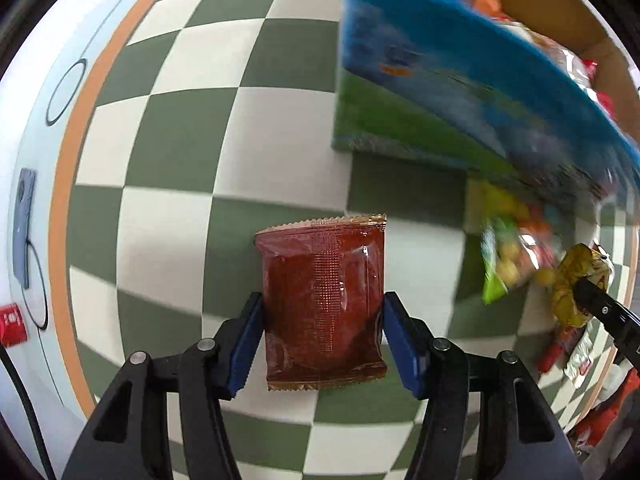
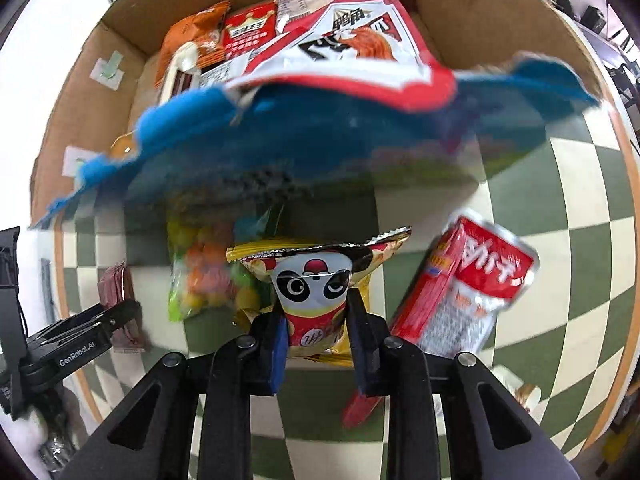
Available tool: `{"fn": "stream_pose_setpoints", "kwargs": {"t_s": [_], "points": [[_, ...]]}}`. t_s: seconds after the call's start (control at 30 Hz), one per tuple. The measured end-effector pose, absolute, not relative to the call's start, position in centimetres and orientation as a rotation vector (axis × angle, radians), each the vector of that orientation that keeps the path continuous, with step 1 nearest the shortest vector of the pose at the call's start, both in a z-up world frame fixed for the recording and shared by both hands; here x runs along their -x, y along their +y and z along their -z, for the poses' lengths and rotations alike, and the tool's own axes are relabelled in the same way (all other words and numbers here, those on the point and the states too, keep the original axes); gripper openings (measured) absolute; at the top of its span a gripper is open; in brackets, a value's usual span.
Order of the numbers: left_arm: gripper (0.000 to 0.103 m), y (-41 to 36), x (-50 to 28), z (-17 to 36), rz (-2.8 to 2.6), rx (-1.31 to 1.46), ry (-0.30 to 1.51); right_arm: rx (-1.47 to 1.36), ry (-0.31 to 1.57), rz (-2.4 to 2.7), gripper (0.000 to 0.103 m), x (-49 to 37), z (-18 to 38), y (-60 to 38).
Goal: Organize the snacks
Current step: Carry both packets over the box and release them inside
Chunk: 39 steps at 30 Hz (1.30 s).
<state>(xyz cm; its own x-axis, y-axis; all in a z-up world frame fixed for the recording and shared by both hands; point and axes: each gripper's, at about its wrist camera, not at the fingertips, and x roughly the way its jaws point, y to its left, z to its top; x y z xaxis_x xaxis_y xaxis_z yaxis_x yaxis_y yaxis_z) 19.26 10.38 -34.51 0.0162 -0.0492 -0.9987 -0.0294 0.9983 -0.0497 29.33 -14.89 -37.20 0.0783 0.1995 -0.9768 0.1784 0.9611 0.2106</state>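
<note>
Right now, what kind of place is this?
Probably an indoor tabletop set up for sorting snacks, perhaps in an office: a green-and-white checkered tablecloth, an open brown cardboard box filled with snack packets, and dark office equipment behind.

The blue-green bag is motion-blurred, hiding part of the candy bag and its own print.

A flat dark-red translucent snack sachet stands upright between the left tongs. A crumpled yellow panda-print snack packet is pinched in the right tongs. Near it, a blurred blue-and-green snack bag leans out of the brown cardboard box.
</note>
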Motion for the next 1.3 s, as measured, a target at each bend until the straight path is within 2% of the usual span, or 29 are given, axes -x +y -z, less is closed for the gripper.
{"fn": "stream_pose_setpoints", "kwargs": {"t_s": [0.47, 0.7, 1.0, 1.13, 1.3], "points": [[0.056, 8.0, -12.0, 25.5, 0.130, 0.047, 1.441, -0.314, 1.469, -0.184, 0.028, -22.4, 31.7, -13.3], [0.056, 5.2, -15.1, 20.5, 0.224, 0.043, 1.352, -0.367, 1.406, -0.237, 0.028, -20.4, 26.5, -14.5], [0.056, 2.6, -21.1, 13.5, 0.296, 0.048, 1.231, -0.428, 1.257, -0.259, 0.028, -23.2, 17.8, -18.2], [0.056, 2.4, -25.4, 13.7, 0.290, 0.045, 1.242, -0.427, 1.212, -0.221, 0.028, -26.4, 15.7, -20.5], [0.056, 3.6, -31.7, 16.8, 0.274, 0.125, 1.351, -0.445, 1.212, -0.143, 0.028, -31.4, 16.5, -23.5]]}}
